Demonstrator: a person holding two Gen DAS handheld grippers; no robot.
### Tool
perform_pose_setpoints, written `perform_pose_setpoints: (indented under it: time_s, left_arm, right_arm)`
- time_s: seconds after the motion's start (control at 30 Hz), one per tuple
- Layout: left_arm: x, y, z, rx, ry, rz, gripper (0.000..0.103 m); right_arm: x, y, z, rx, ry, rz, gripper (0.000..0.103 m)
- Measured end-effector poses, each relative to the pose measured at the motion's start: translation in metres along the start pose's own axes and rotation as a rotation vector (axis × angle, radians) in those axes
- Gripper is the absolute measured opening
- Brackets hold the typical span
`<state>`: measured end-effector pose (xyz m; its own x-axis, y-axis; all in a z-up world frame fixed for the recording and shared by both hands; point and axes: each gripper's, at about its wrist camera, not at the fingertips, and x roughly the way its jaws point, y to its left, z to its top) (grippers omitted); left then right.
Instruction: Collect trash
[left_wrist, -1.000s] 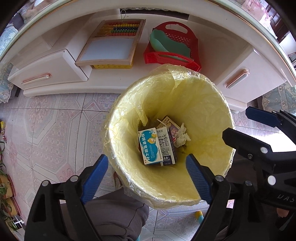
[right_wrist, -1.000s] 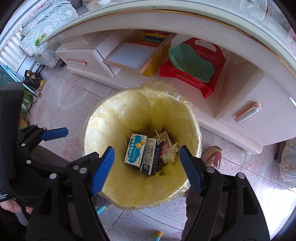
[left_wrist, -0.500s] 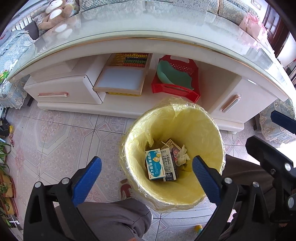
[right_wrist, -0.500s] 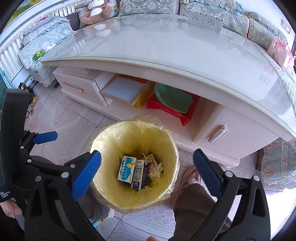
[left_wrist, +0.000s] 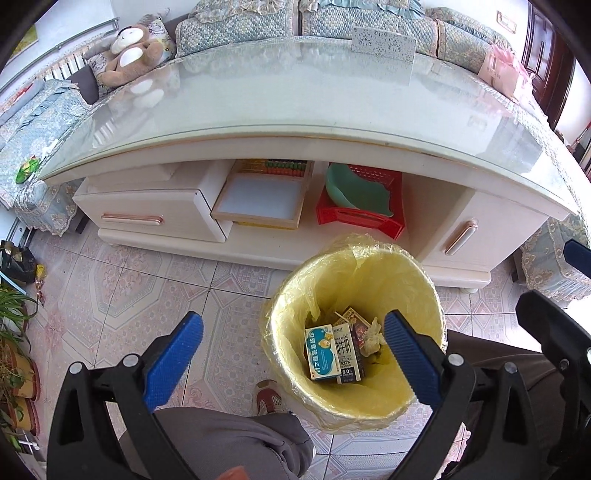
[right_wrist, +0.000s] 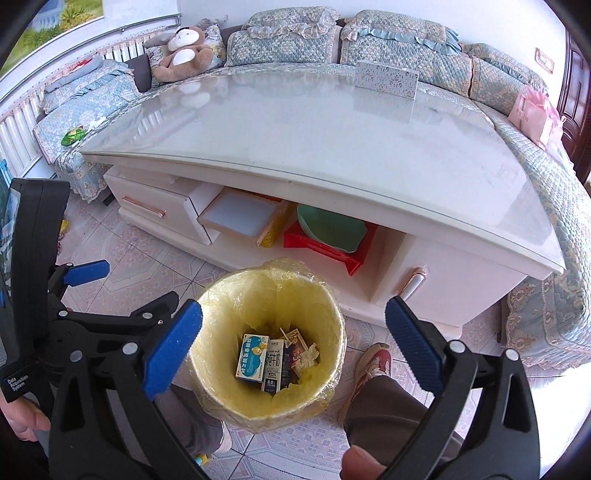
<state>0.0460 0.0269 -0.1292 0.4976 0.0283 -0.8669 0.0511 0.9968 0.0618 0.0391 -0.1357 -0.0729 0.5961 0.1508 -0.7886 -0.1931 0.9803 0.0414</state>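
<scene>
Left gripper (left_wrist: 293, 345) spread wide and empty above the floor beside the bin (left_wrist: 354, 413); right gripper (right_wrist: 293, 345) likewise spread, nothing between the jaws, over the bin mouth. Cartons (right_wrist: 264, 360) and crumpled tissue (right_wrist: 308, 356) lying at the bin's bottom. Risks from here: a low swing clipping the rim and tipping the bin, or snagging the loose yellow liner (right_wrist: 284, 267).
</scene>
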Motion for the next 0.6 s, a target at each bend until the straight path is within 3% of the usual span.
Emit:
perform_pose_setpoints:
  time_s: [0.6]
  left_arm:
    - [-0.06, -0.005, 0.005, -0.012, -0.125, -0.011, 0.096]
  right_arm:
    - [-0.044, 0.0, -0.013, 0.061, -0.107, -0.047, 0.097]
